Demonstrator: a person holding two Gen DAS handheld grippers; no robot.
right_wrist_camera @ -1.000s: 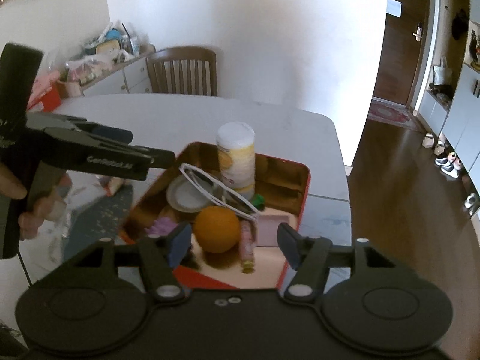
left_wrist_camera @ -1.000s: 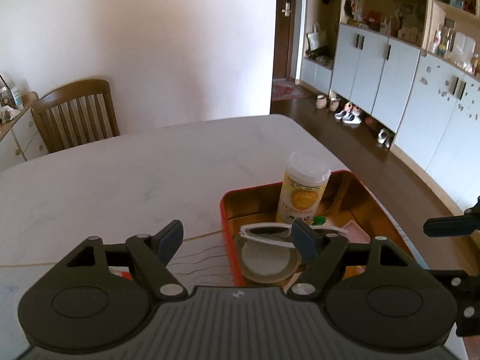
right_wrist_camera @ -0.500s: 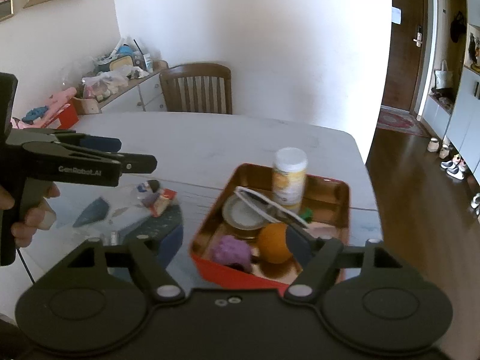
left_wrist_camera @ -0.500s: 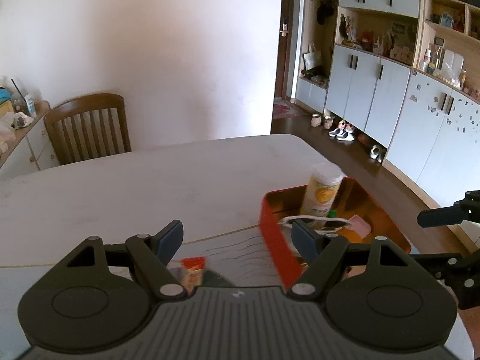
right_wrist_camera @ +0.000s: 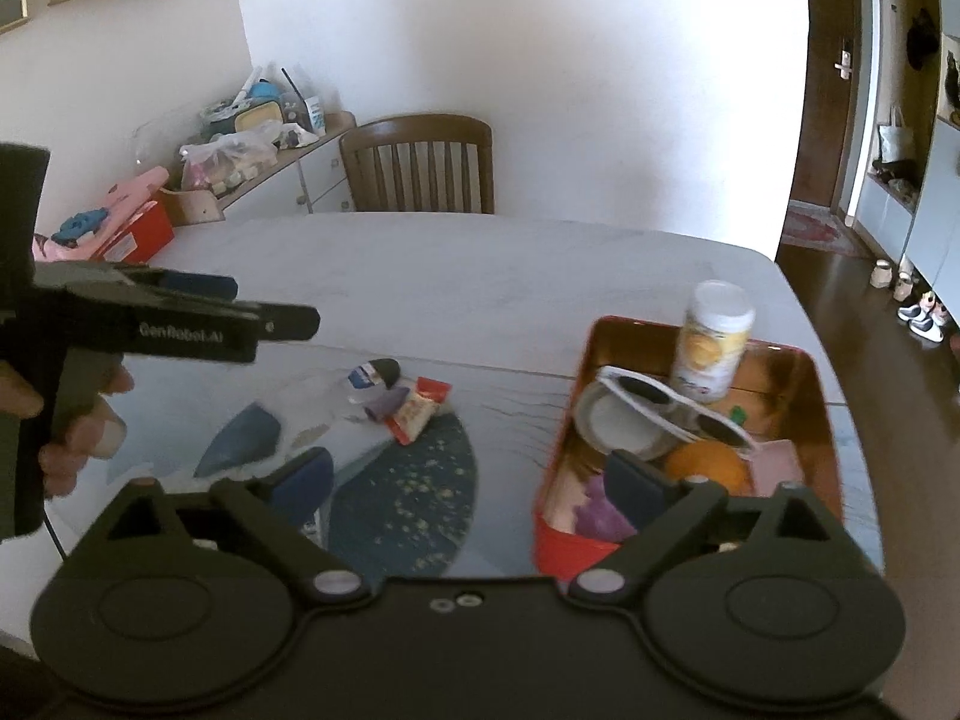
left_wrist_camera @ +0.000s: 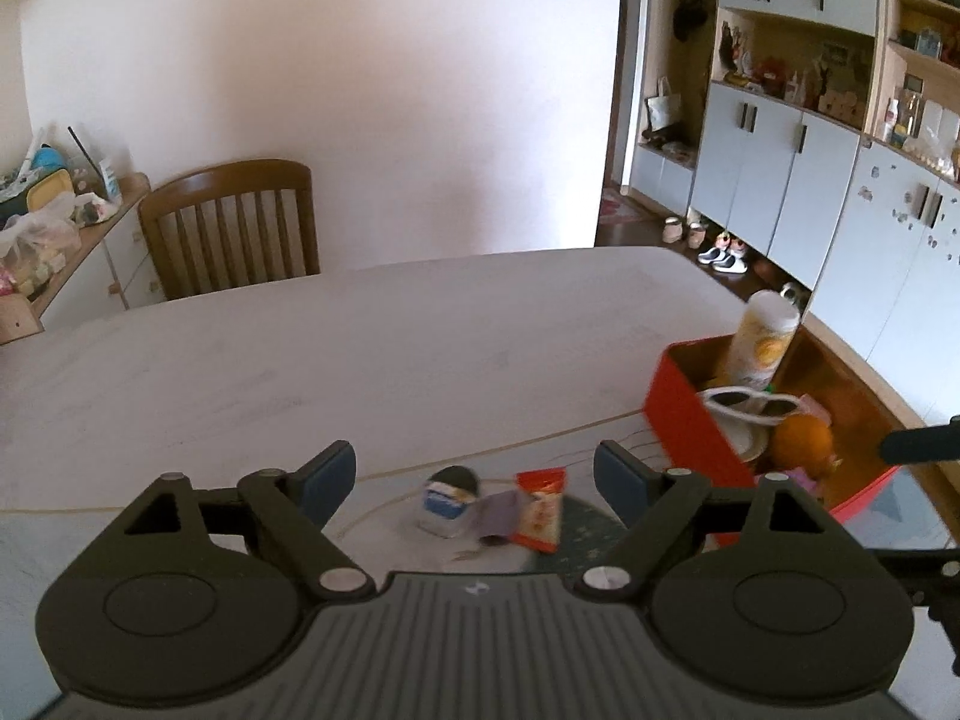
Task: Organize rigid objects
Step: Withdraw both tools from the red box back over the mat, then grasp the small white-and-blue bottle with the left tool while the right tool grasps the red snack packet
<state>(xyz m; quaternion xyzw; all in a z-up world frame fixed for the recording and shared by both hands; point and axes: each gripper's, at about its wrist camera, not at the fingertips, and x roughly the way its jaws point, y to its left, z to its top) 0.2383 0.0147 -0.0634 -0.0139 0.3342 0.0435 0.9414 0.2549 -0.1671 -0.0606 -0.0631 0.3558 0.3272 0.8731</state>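
Since the earlier frames, both of my tongs have shifted sideways off the red tin (right_wrist_camera: 681,540) toward the loose items on the white table (left_wrist_camera: 372,348); the tin now sits at the right of each view. Left tongs (left_wrist_camera: 474,483): jaws opening, wide apart, nothing between the pads, held above the small pile just left of the tin. That pile consists of a red snack packet (left_wrist_camera: 540,507), a small white-and-blue container (left_wrist_camera: 447,501) and a purplish piece I cannot identify. Right tongs (right_wrist_camera: 468,489): jaws opening, wide, empty; the right finger overlaps the tin's near end in its view. Inside the tin: an upright yellow-labelled bottle (right_wrist_camera: 711,342) at the far end, white sunglasses (right_wrist_camera: 678,408) lying across a round lid (right_wrist_camera: 612,423), an orange (right_wrist_camera: 708,468) and a purple object (right_wrist_camera: 600,510) nearer me.
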